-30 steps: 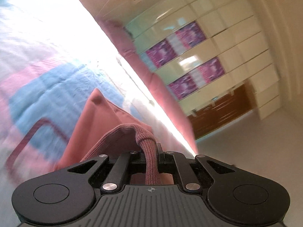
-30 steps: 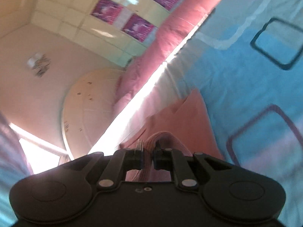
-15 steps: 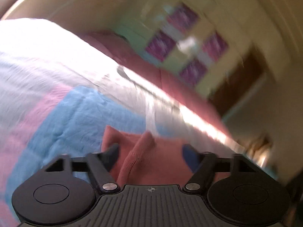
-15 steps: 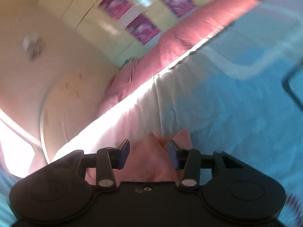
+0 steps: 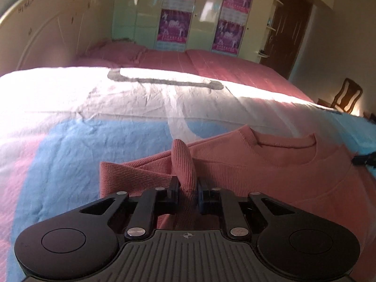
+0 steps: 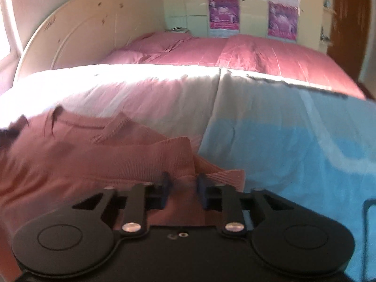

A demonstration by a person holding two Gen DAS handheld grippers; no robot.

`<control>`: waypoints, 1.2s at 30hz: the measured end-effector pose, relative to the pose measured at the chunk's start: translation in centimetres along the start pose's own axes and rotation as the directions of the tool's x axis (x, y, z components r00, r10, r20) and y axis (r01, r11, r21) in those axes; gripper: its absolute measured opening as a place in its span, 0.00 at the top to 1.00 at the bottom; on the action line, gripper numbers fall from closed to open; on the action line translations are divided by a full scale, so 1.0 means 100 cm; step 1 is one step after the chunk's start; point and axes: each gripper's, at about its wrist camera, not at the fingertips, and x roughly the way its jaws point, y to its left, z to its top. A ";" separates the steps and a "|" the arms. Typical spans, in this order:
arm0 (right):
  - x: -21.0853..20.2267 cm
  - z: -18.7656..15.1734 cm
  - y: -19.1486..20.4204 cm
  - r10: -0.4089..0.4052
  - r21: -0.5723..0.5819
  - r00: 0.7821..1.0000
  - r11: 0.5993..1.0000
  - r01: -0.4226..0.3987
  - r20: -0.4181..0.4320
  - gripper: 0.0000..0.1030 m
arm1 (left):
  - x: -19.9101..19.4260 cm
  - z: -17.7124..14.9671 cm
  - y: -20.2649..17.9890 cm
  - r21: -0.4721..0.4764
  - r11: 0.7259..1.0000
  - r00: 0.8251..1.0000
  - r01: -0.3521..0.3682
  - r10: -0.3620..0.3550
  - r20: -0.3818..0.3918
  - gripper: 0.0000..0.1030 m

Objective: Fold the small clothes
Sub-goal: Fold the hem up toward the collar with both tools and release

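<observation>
A pink ribbed sweater (image 5: 270, 171) lies on the bed, spread over a bedsheet (image 5: 94, 141) patterned in blue, pink and white. Its round neckline points toward the far side of the bed, and the knit is bunched into folds along the near edge.

The left gripper (image 5: 186, 191) is pinching a raised fold of the sweater: a rounded hump of ribbed fabric stands up between its two fingers (image 5: 173, 188), which press against it from either side. To the left of this pinch a ribbed hem corner lies flat on the blue part of the bedsheet.

The right gripper (image 6: 183, 184) sits low over the sweater (image 6: 94, 155) at its right-hand edge, just beside the blue area of the bedsheet (image 6: 293, 152). Its fingers (image 6: 165, 183) stand apart with a clear gap, and a ribbed band of the knit lies in that gap without being squeezed. A folded layer of the sweater rests just beyond the fingertips.

Past the sheet, a dusky pink bedcover (image 5: 211, 63) covers the rest of the bed. A cream curved headboard (image 6: 89, 28) stands at the left, pale wardrobe doors carry purple posters (image 5: 174, 25), and a wooden chair (image 5: 345, 96) stands at the far right.
</observation>
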 end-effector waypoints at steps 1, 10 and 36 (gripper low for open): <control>-0.002 0.000 0.001 -0.004 -0.016 1.000 1.000 0.004 0.001 0.91 | -0.002 -0.002 -0.002 0.006 1.000 1.000 -0.004 0.004 0.014 0.87; 0.007 0.013 -0.017 0.064 0.073 0.997 0.995 -0.067 0.044 0.71 | -0.001 0.000 0.001 0.005 1.000 0.999 -0.030 0.030 0.038 0.76; -0.002 0.025 -0.017 -0.028 0.024 0.982 0.999 0.024 0.187 0.93 | 0.007 0.026 0.008 -0.108 0.990 0.985 -0.091 0.105 0.135 0.92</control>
